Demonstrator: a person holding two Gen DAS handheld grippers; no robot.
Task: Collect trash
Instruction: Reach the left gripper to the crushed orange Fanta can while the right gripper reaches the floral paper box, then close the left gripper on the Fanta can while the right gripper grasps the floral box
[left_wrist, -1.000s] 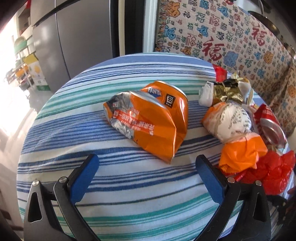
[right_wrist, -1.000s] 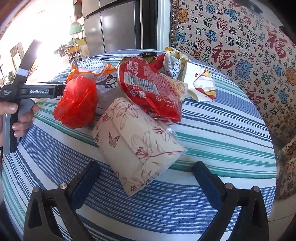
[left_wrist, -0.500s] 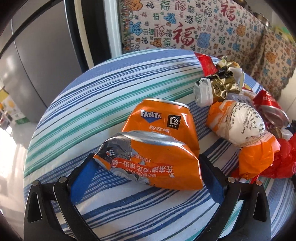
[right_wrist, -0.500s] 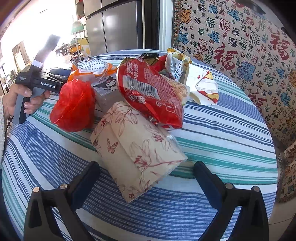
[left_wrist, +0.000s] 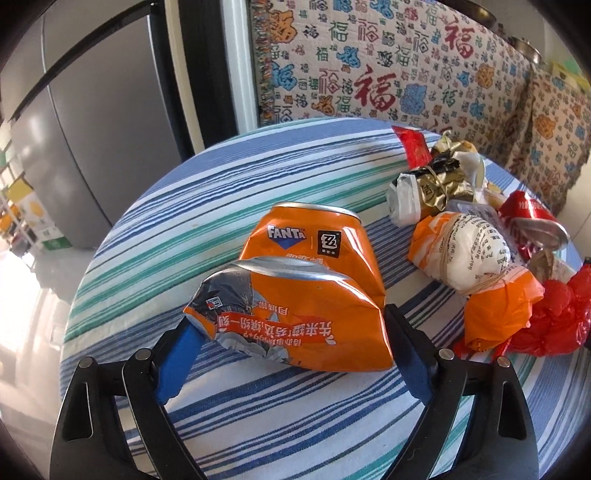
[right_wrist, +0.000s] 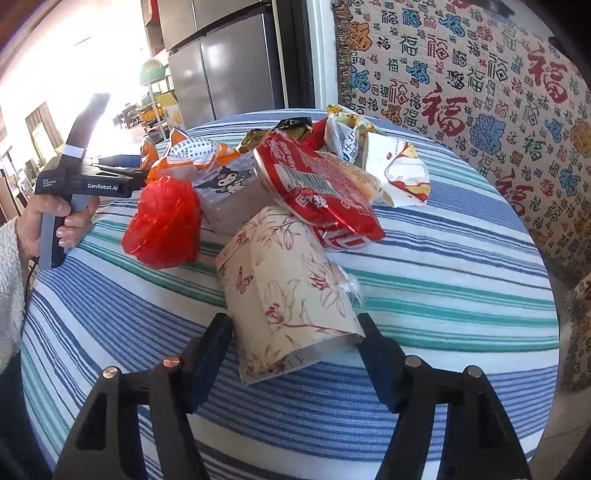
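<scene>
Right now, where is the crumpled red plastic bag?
In the right wrist view the crumpled red plastic bag lies on the striped tablecloth, left of the floral paper carton, near the left gripper.

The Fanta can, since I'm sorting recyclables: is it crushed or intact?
Crushed: the Fanta can is folded nearly double, its sides creased and rim flattened, lying on the striped tablecloth.

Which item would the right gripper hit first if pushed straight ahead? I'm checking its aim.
The floral paper carton, already between the right gripper fingers, whose jaws have just been closing; behind it lies the red wrapper.
</scene>
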